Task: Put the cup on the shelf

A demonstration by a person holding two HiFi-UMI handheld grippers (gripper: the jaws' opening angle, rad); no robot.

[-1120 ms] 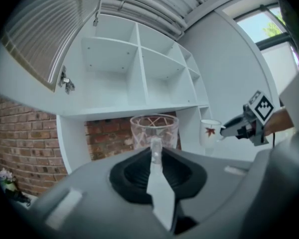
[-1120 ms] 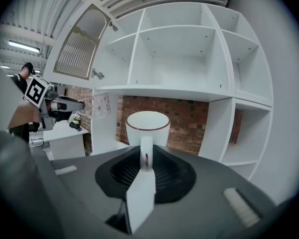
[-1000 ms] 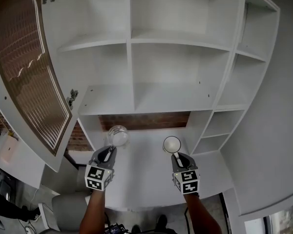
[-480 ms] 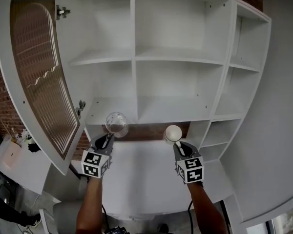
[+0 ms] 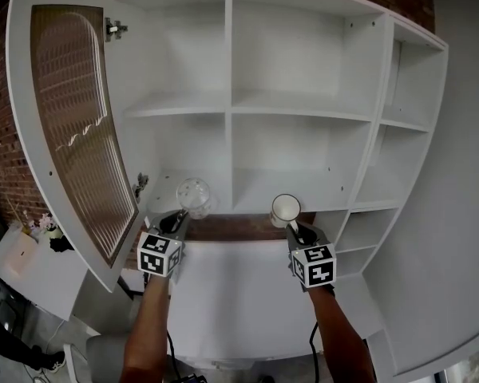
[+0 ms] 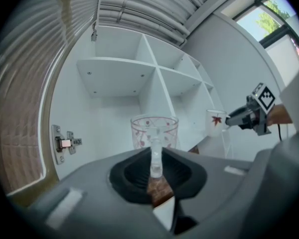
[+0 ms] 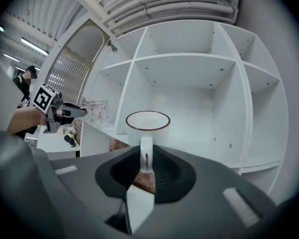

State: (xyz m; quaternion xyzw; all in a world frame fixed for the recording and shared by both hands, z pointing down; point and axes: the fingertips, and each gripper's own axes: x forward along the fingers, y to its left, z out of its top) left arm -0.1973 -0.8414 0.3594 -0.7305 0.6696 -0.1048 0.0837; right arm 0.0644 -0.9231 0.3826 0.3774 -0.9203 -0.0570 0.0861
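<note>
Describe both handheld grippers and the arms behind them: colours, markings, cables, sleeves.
The left gripper and right gripper match: grey bodies with dark jaw ends, each carrying a white cube printed with black square markers. In their own views, a black hollow surrounds the jaws. A thin dark cable hangs beside each forearm. Both forearms are bare; no sleeves show.
</note>
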